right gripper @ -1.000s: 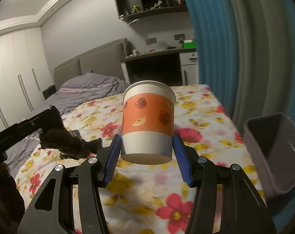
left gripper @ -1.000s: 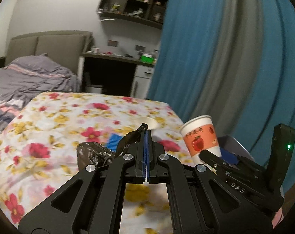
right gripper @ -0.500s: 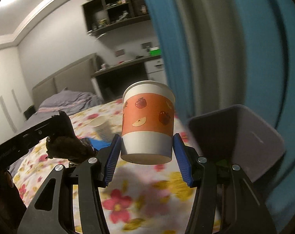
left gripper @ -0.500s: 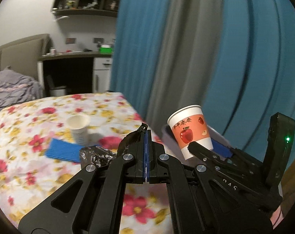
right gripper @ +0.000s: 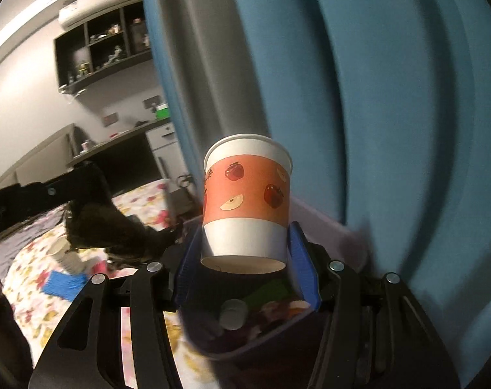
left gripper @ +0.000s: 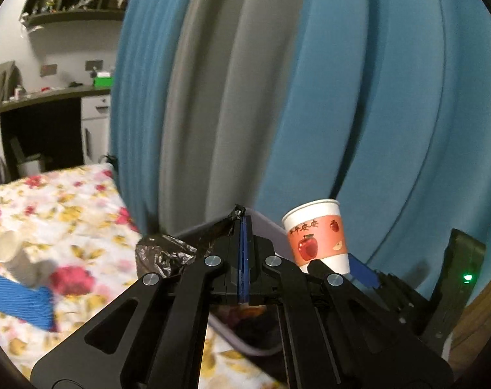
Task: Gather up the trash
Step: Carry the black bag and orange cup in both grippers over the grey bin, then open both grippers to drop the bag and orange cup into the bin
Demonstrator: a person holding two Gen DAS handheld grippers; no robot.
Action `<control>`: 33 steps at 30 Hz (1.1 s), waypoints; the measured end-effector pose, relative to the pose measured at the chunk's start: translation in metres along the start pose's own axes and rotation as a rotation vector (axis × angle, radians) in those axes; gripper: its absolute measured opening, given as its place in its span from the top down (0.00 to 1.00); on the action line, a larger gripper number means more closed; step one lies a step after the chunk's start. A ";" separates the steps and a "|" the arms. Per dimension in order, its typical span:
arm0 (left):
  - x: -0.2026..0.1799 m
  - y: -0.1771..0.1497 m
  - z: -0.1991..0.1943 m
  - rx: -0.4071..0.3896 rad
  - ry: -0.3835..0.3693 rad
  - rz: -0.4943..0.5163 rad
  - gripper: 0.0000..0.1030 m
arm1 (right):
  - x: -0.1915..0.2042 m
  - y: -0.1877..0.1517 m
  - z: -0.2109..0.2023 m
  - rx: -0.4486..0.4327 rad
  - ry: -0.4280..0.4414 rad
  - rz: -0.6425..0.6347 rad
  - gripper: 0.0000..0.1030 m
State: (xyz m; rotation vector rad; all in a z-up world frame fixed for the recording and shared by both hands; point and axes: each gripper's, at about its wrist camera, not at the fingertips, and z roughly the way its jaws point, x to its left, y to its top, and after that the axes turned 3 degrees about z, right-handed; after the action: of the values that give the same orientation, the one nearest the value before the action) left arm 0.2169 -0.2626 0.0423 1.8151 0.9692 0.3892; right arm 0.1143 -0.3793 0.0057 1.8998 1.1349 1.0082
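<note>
Home bedroom: floral bedspread [left gripper: 67, 214], curtain [left gripper: 310, 97], wall shelves [right gripper: 99, 52].

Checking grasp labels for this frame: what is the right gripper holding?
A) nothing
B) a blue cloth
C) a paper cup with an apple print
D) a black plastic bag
C: the right gripper has its blue pads clamped on the white base of the apple-print paper cup, held upright above the grey bin.
</note>
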 end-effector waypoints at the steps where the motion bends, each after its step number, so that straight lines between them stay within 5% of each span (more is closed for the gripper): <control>1: 0.000 -0.004 0.009 0.016 -0.019 -0.005 1.00 | -0.004 -0.002 0.003 0.006 -0.008 0.005 0.48; 7: 0.014 -0.042 0.054 0.144 -0.065 -0.060 0.96 | -0.015 -0.015 0.024 0.057 -0.020 0.007 0.48; 10: 0.025 -0.050 0.055 0.170 -0.050 -0.086 0.63 | -0.012 -0.023 0.032 0.087 -0.016 -0.006 0.47; 12: 0.033 -0.056 0.047 0.140 -0.031 -0.120 0.30 | -0.009 -0.026 0.036 0.104 -0.013 -0.016 0.47; 14: 0.043 -0.060 0.037 0.117 -0.029 -0.160 0.24 | -0.005 -0.030 0.039 0.115 -0.012 -0.032 0.47; 21: 0.068 -0.077 -0.003 0.093 0.112 -0.187 0.12 | -0.002 -0.039 0.060 0.192 -0.013 -0.052 0.47; 33: 0.144 -0.103 -0.083 0.080 0.365 -0.283 0.10 | 0.001 -0.037 0.064 0.204 -0.042 -0.057 0.39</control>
State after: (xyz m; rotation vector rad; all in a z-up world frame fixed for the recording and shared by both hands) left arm 0.2086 -0.0827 -0.0341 1.6766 1.4922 0.5197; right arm 0.1568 -0.3750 -0.0548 2.0242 1.3014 0.8445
